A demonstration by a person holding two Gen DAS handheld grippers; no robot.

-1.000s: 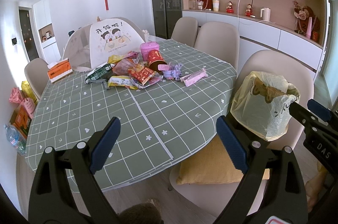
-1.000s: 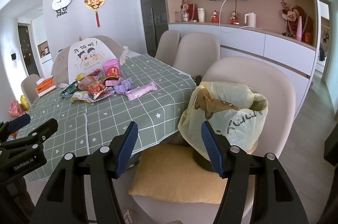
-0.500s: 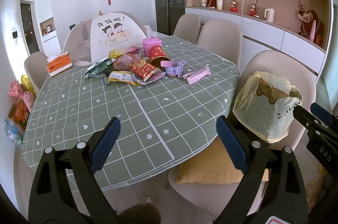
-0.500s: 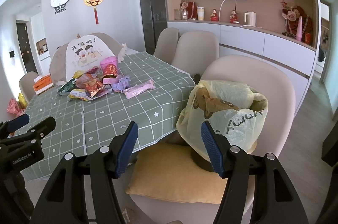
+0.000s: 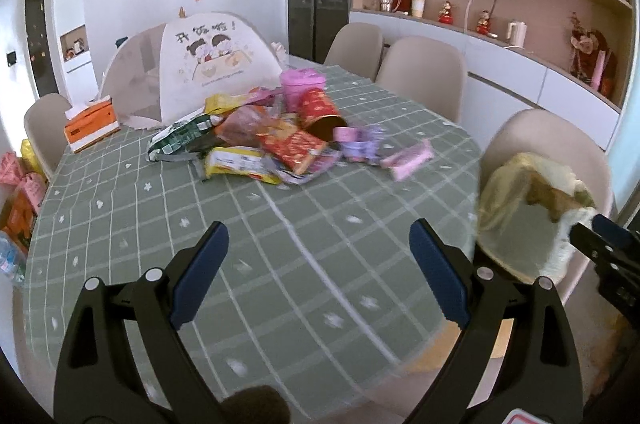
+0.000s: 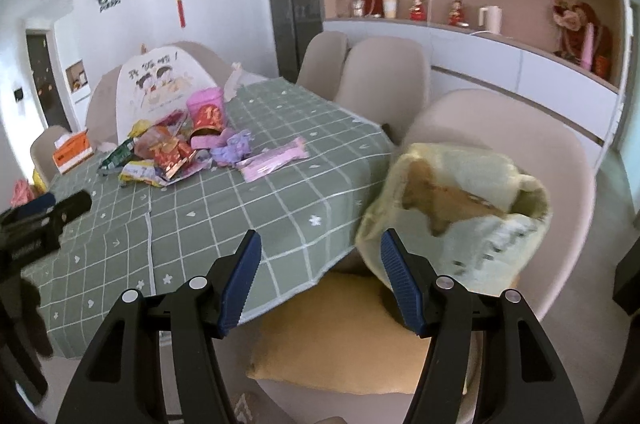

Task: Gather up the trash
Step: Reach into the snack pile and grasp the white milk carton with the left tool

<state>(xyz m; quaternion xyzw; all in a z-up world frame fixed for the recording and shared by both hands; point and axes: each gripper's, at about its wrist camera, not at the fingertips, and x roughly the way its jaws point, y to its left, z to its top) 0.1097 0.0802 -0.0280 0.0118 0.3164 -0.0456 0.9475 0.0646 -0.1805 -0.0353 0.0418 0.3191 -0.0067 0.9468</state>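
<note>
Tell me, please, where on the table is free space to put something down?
Free: the near half of the green tablecloth, between the wrapper pile and the table's front edge. Crowded: the far middle, around the red can, the pink tin and the food cover.

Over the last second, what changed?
Both claws advanced toward the table; the left claw now hangs over its near edge, the right claw closer to the bag on the chair. Nothing gripped or released; both open and empty. The trash pile and bag are unmoved.
</note>
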